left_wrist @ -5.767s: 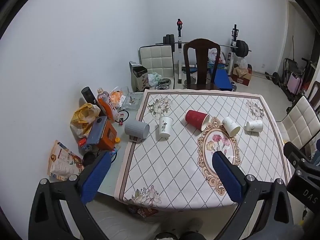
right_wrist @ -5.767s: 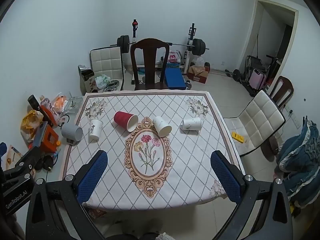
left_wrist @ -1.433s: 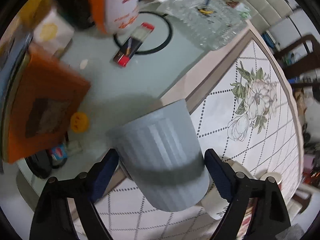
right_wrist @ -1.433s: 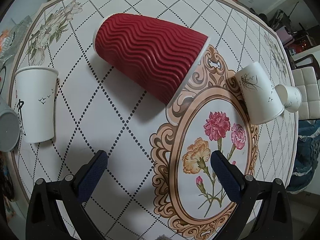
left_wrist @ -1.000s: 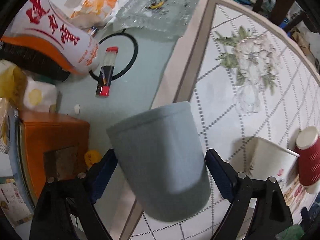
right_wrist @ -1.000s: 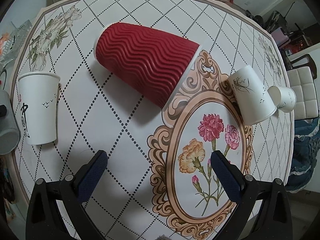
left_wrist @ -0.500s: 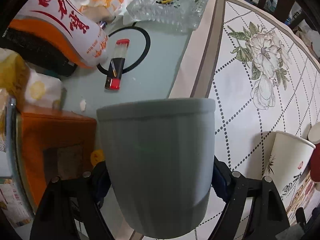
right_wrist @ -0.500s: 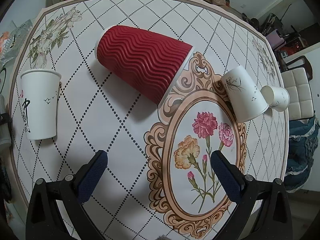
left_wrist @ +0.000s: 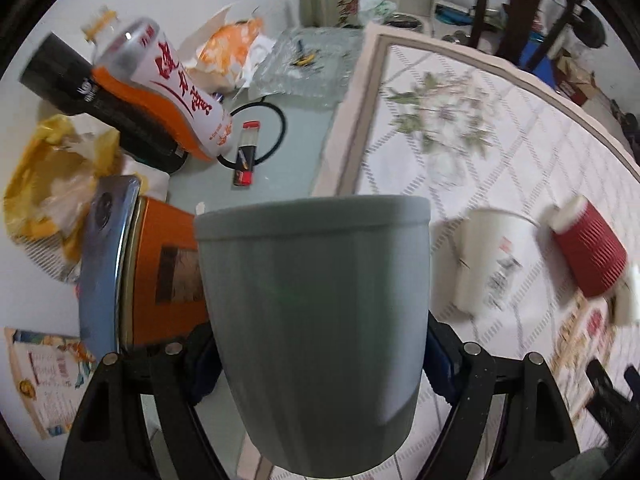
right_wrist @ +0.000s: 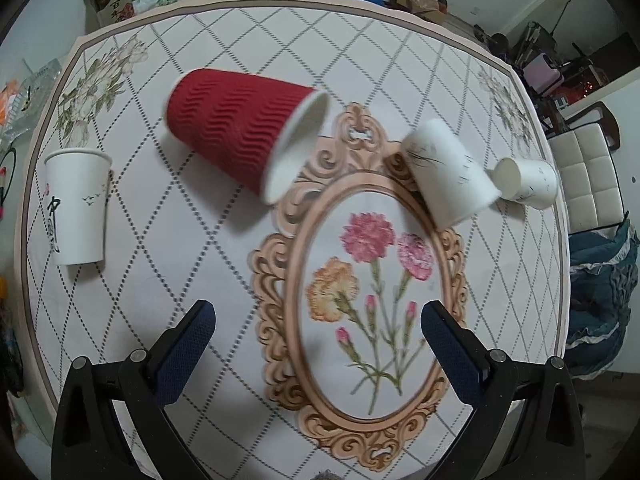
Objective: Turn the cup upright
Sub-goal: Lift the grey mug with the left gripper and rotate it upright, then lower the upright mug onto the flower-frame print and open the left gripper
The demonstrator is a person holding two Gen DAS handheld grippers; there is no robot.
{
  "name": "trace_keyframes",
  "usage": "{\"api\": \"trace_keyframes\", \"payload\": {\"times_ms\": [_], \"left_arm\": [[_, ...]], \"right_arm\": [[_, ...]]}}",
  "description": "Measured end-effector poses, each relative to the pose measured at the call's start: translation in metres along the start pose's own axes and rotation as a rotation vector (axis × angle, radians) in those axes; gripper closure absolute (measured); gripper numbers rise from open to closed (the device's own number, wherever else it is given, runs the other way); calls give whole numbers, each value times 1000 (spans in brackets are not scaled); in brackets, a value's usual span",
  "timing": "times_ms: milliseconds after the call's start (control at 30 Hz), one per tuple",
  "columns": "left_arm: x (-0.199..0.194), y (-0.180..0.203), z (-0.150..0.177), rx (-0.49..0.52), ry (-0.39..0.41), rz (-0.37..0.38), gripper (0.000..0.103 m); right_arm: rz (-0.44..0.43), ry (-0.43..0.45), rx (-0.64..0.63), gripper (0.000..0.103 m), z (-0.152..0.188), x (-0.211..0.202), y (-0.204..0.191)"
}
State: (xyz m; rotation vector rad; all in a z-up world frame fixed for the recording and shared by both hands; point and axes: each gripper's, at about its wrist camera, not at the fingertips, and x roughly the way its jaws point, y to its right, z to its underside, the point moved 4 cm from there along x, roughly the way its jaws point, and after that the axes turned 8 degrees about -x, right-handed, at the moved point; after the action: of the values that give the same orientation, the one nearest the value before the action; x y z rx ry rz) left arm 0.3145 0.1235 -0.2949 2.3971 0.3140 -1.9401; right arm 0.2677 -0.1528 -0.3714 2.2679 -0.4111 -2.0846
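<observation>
My left gripper (left_wrist: 316,364) is shut on a grey ribbed cup (left_wrist: 314,320) and holds it upright, rim up, near the table's left edge. A red ribbed cup (right_wrist: 236,140) lies on its side on the tablecloth, mouth toward the right; it also shows in the left wrist view (left_wrist: 586,256). A white paper cup (right_wrist: 78,204) stands upright at the left. Two more white cups (right_wrist: 450,174) (right_wrist: 528,182) lie on their sides at the right. My right gripper (right_wrist: 316,340) is open and empty above the flower medallion.
Left of the tablecloth (left_wrist: 460,112) lie a lighter (left_wrist: 246,156), a bottle (left_wrist: 176,88), an orange box (left_wrist: 160,268), a glass ashtray (left_wrist: 308,56) and bags. Chairs and gym gear stand behind the table.
The left gripper has turned the grey cup from lying on its side to upright and lifted it. The right gripper has drawn back a little from the red cup.
</observation>
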Motion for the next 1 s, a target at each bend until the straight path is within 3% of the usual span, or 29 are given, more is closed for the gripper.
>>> {"api": "trace_keyframes", "payload": {"times_ms": [267, 667, 1000], "left_arm": [[-20, 62, 67, 91, -9, 31, 22], [43, 204, 159, 253, -121, 44, 22], [76, 253, 191, 319, -164, -13, 22]], "right_arm": [[-23, -18, 29, 0, 31, 11, 56], [6, -93, 105, 0, 92, 63, 170], [39, -144, 169, 0, 126, 99, 240]]}}
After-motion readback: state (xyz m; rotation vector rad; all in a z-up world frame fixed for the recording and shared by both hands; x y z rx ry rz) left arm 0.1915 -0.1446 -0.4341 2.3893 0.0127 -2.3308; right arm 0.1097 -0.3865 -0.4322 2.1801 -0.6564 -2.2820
